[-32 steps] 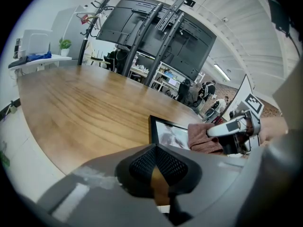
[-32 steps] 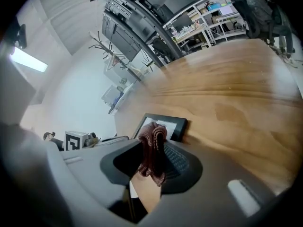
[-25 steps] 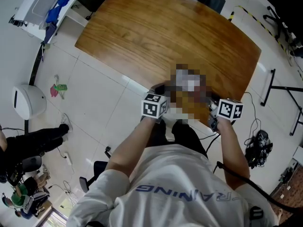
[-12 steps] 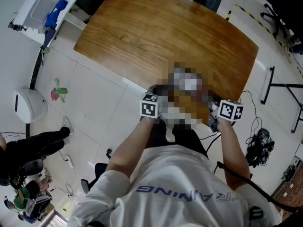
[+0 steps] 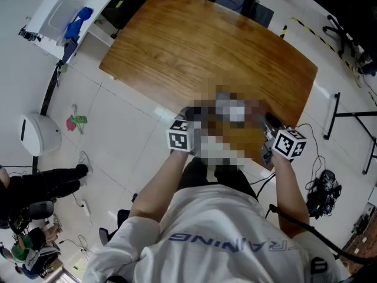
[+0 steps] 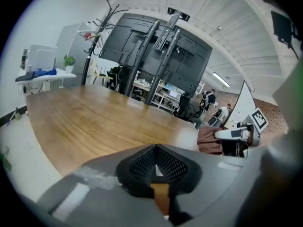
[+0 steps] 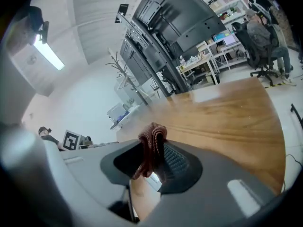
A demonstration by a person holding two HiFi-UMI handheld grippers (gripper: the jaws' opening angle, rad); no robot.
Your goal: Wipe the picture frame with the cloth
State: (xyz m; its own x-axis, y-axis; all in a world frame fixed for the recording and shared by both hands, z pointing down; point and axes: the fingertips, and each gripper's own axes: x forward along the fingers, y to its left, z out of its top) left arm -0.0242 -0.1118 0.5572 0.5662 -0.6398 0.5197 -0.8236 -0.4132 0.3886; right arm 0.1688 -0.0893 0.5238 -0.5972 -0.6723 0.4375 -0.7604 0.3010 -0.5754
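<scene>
Your right gripper (image 7: 158, 145) is clenched on the cloth (image 7: 150, 136): a reddish-brown fold stands up between the two dark pads and a looser tail hangs down inside the jaws. In the head view that gripper sits at the desk's (image 5: 206, 46) near edge, close to the near right corner, with its marker cube (image 5: 290, 143) turned up towards you.

Your left gripper (image 6: 156, 148) has its jaws closed, the ribbed tips meeting in a point with nothing standing out past them. Lower in the slit you can see a thin orange-brown strip, but what it is cannot be told. This gripper is also at the near edge, to the left of the other one and well short of the near left corner. From its own view the cloth shows as a brown bunch just beside the right gripper's white body, low over the wood at the near edge.

The picture frame cannot be made out: in the head view the stretch of near edge between your two grippers is covered by a mosaic patch, and neither gripper view shows it clearly.

The remainder of the wooden top is bare wood out to the far edge. Beyond the far left corner stands a white side table (image 5: 56, 16), and past the far edge a black screen on stands (image 6: 156, 46)
</scene>
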